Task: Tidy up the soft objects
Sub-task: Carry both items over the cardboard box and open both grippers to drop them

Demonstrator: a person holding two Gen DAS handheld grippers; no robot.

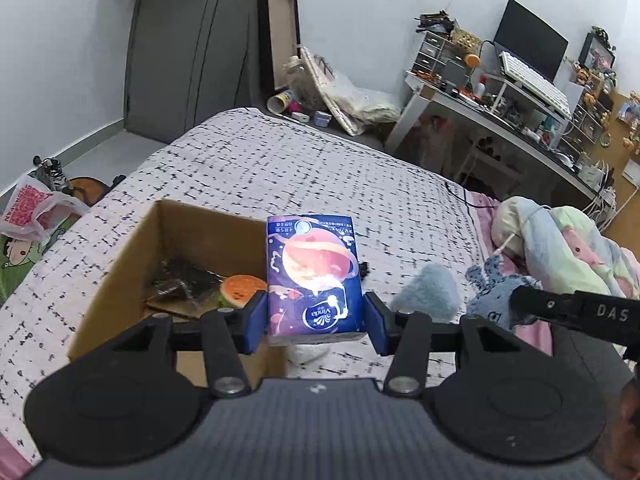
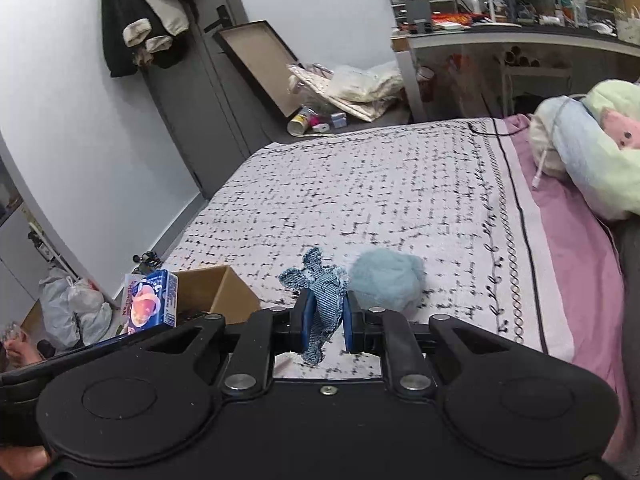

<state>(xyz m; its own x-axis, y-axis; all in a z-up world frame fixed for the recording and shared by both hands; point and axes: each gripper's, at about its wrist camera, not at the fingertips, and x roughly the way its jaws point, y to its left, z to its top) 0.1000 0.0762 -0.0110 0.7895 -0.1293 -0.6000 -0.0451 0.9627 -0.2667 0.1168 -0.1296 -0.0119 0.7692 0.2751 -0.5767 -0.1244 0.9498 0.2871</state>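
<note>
Left gripper point(image 1: 316, 322) clenched on tissue pack point(image 1: 314, 276), held just right of the box point(image 1: 120, 264) opening. Right gripper point(image 2: 326, 326) clamps denim toy point(image 2: 322, 300), right of box. Recommend centring pack over box before releasing.

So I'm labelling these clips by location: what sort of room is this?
A bedroom, most likely: a bed with a checked cover, a cluttered desk alongside, and coats hanging by the door.

Both wrist cameras are looking forward over the bed point(image 1: 280, 168) from close above, sharing the box point(image 2: 224, 292), the fluffy toy point(image 1: 428, 292) and the desk point(image 2: 520, 36).
</note>
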